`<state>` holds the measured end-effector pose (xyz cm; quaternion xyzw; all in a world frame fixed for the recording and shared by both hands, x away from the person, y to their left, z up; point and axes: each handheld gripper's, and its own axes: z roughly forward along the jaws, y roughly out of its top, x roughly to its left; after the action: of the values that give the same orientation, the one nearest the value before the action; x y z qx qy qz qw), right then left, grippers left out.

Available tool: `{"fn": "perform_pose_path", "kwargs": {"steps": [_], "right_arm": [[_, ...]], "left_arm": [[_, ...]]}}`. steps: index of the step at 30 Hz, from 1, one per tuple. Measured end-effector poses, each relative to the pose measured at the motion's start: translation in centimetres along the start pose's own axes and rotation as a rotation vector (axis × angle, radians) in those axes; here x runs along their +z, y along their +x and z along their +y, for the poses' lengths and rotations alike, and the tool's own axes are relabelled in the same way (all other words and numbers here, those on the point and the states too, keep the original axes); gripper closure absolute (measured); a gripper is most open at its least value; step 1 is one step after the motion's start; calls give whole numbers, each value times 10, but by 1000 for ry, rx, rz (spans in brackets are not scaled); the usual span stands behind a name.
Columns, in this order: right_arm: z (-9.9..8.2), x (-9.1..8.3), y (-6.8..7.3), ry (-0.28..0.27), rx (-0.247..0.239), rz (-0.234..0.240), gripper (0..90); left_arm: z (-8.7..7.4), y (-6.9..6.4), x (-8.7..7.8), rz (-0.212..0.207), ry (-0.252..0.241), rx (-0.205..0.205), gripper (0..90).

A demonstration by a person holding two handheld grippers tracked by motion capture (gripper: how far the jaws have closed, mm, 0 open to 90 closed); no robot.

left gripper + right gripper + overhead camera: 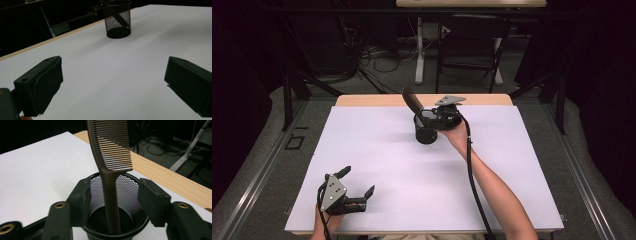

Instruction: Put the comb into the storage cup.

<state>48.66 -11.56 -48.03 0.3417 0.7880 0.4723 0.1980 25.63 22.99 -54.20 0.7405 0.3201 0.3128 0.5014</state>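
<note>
My right gripper (113, 202) has let go: the comb (111, 170) stands in the mesh cup (130, 195). I should lift straight up, jaws clear of the handle.

The left gripper (357, 183) rests low with jaws spread wide; the right gripper (113, 200), arm outstretched, has jaws parted.

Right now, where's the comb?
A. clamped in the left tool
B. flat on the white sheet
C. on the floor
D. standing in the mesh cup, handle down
D: the comb stands handle-down inside the mesh cup, teeth end sticking up above the rim between the right tool's parted jaws.
</note>
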Motion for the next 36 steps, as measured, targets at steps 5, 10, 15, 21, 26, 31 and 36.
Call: {"fn": "perform_pose_path", "kwargs": {"steps": [5,10,15,21,26,31,36], "right_arm": [[1,-8,0,31,7,18,364],[2,-16,0,47,15,52,274],[1,-26,0,53,14,75,212],[-1,-40,2,70,7,98,144],[-6,-52,1,82,10,120,120],[-16,-59,-3,115,19,141,70],[-26,-65,-7,126,22,146,53]], "left_arm": [[0,0,0,1,-2,1,17],[1,0,1,0,-1,3,17],[1,0,1,1,-2,3,17],[0,0,0,2,-1,2,18],[0,0,-1,4,0,2,18],[0,0,-2,5,-5,0,18],[0,0,-1,6,1,1,18]]}}
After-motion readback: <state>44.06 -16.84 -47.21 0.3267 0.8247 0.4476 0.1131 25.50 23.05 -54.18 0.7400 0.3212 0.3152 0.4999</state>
